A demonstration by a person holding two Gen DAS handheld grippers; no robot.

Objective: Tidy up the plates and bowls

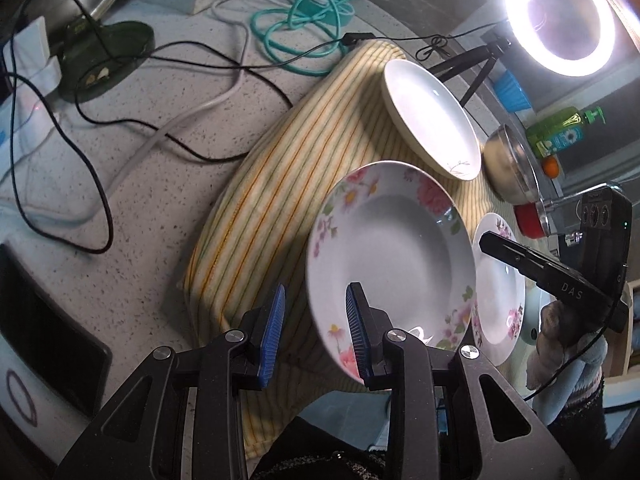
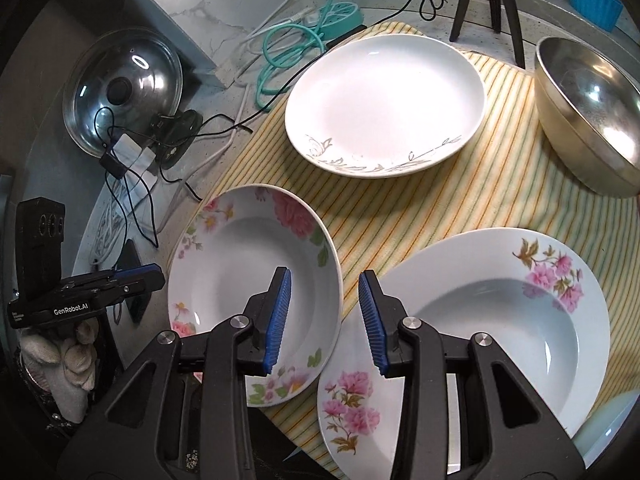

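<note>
Three plates lie on a striped yellow cloth (image 2: 420, 216). A floral deep plate (image 1: 392, 252) (image 2: 256, 288) is tilted, its near rim raised. My left gripper (image 1: 314, 334) is open, its right finger inside the plate's near rim and its left finger outside. A second floral plate (image 2: 500, 320) (image 1: 500, 292) lies right of it. A white plate with grey leaf trim (image 2: 384, 100) (image 1: 432, 116) lies farther back. My right gripper (image 2: 324, 320) is open and empty, above the gap between the two floral plates.
A steel bowl (image 2: 588, 116) (image 1: 508, 168) stands at the cloth's far right. A pot lid (image 2: 124, 92), cables (image 1: 92, 120) and a teal cord (image 1: 296, 28) lie on the speckled counter to the left. A ring light (image 1: 560, 16) on a tripod stands behind the cloth.
</note>
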